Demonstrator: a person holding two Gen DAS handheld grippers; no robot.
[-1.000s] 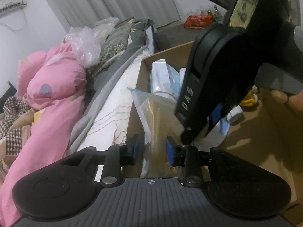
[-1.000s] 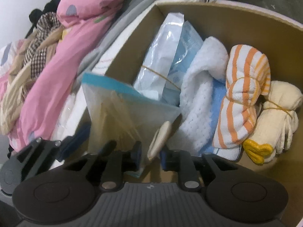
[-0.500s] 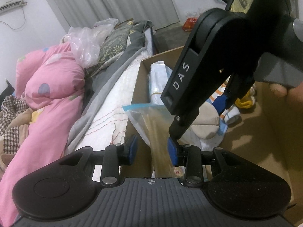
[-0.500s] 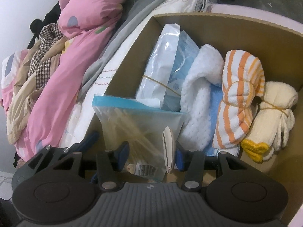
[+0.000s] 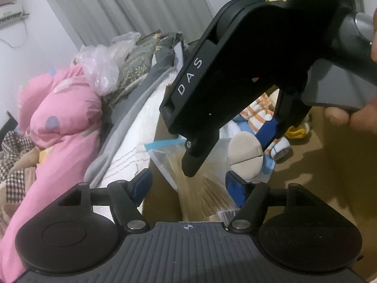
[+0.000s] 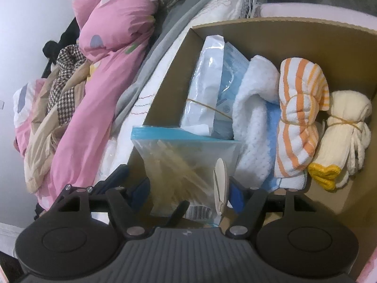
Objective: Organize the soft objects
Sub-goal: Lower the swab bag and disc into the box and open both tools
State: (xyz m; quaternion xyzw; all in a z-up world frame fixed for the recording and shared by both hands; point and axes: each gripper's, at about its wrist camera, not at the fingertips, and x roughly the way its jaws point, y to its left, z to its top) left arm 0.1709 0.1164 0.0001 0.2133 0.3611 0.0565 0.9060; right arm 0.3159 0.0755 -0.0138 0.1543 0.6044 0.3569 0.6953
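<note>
While the zip bag stands inside the cardboard box, between both grippers' pads, your left gripper and right gripper have just been opening, released, tilted downward.

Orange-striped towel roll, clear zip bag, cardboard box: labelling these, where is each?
Orange-striped towel roll (image 6: 299, 118), right wrist view, banded middle.
Clear zip bag (image 6: 186, 158), right wrist view, front face.
Cardboard box (image 6: 271, 33), right wrist view, far wall.
</note>
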